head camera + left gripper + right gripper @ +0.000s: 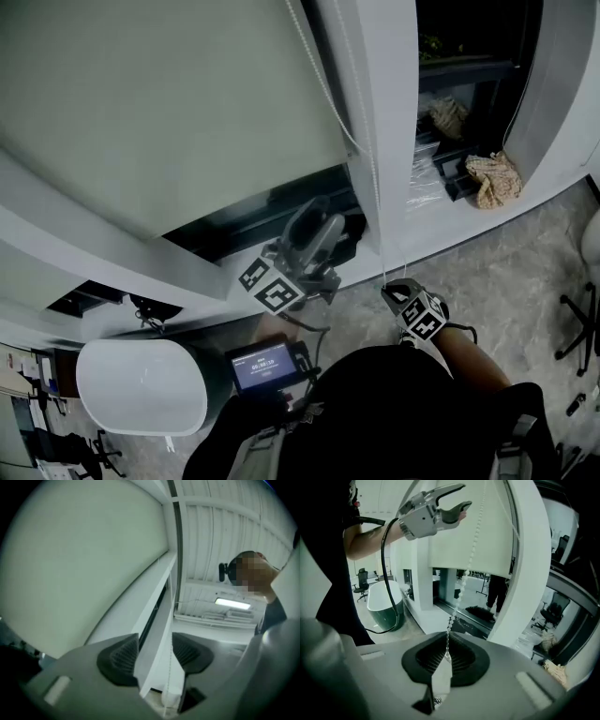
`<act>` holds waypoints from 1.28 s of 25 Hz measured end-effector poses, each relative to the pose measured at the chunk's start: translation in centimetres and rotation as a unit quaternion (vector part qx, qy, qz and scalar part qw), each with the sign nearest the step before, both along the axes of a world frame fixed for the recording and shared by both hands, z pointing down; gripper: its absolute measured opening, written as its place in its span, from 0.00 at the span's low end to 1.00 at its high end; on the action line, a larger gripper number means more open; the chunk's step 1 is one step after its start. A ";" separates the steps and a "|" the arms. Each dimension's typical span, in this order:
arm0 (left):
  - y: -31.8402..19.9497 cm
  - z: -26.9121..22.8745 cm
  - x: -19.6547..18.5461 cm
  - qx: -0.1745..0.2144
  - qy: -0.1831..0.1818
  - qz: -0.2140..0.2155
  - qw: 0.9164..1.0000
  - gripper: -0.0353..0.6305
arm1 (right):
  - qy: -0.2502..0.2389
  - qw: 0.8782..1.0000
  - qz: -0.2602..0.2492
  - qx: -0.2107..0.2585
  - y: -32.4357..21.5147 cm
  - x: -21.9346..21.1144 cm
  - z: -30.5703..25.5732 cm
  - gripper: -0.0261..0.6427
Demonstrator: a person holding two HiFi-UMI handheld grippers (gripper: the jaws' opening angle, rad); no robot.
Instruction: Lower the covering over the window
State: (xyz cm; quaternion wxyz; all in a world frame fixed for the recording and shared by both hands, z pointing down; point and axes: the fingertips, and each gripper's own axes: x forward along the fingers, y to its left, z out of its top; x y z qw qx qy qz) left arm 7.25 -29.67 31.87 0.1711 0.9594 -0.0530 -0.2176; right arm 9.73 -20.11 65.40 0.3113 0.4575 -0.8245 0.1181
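Note:
A pale roller blind [159, 103] covers most of the window, with a dark strip of glass [272, 211] left bare under its lower edge. Its white bead chain [361, 150] hangs along the blind's right side. My left gripper [323, 225] is raised beside the chain. In the left gripper view the chain [169, 670] runs between the open jaws of that gripper [154, 651], and the pads do not press on it. My right gripper [398, 291] is lower down. In the right gripper view it [446, 656] is shut on the chain [464, 583], which rises taut toward the left gripper [461, 496].
A white pillar [375, 112] stands right of the blind. A bathtub [141, 384] sits at lower left and a small screen device [264, 364] hangs at the person's front. A crumpled cloth [494, 178] lies on the right sill. An office chair [581, 319] stands at far right.

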 end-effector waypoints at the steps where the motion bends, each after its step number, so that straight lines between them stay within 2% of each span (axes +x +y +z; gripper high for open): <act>1: 0.8 -0.7 1.2 0.011 0.004 0.011 1.000 0.40 | -0.001 1.000 -0.007 -0.001 0.0 -0.4 0.0 0.06; 5: 2.4 -2.8 5.0 0.046 0.002 0.020 0.999 0.38 | -0.010 1.000 -0.029 -0.006 0.0 -2.0 0.1 0.06; 6: 2.3 -3.2 5.3 0.051 0.002 0.015 0.999 0.32 | -0.011 0.999 -0.034 -0.006 0.1 -2.3 0.0 0.06; 8: 2.2 -3.8 5.5 0.066 0.000 0.004 0.998 0.08 | -0.017 0.999 -0.038 -0.006 0.3 -2.6 -0.2 0.06; 10: 2.1 -3.7 5.5 0.077 -0.007 -0.008 0.997 0.07 | -0.031 0.999 -0.029 -0.015 0.6 -2.1 0.1 0.06; 13: 1.3 -0.3 6.0 0.062 -0.057 -0.018 0.996 0.07 | -0.054 0.995 0.000 -0.087 2.3 -0.4 3.1 0.06; 15: 0.7 4.6 6.4 0.030 -0.100 -0.019 0.994 0.07 | -0.056 0.989 0.019 -0.134 4.2 0.9 5.4 0.08; 17: 1.0 10.4 6.6 0.001 -0.153 -0.018 0.988 0.07 | -0.092 0.985 0.049 -0.137 5.1 2.2 5.6 0.13; 19: 2.3 16.3 6.6 -0.009 -0.225 -0.017 0.974 0.07 | -0.180 0.974 0.099 -0.098 4.2 3.7 2.7 0.17; 20: 3.4 19.1 6.5 -0.011 -0.259 -0.011 0.966 0.07 | -0.240 0.961 0.123 -0.064 3.1 4.5 0.2 0.18; 22: 5.6 23.7 6.1 -0.025 -0.308 0.011 0.951 0.07 | -0.356 0.923 0.146 0.016 0.5 6.4 -6.7 0.18; 24: 7.5 26.6 5.7 -0.042 -0.330 0.031 0.942 0.07 | -0.425 0.890 0.138 0.093 -2.0 8.2 -14.4 0.18; 25: 8.1 27.6 5.5 -0.046 -0.338 0.037 0.939 0.07 | -0.434 0.883 0.124 0.129 -3.1 8.7 -18.2 0.18; 29: 9.5 30.8 4.0 -0.077 -0.362 0.045 0.928 0.07 | -0.387 0.884 0.022 0.261 -4.8 7.6 -33.2 0.20; 32: 10.0 33.3 2.4 -0.099 -0.386 0.047 0.916 0.07 | -0.374 0.871 -0.055 0.314 -4.9 4.4 -42.2 0.25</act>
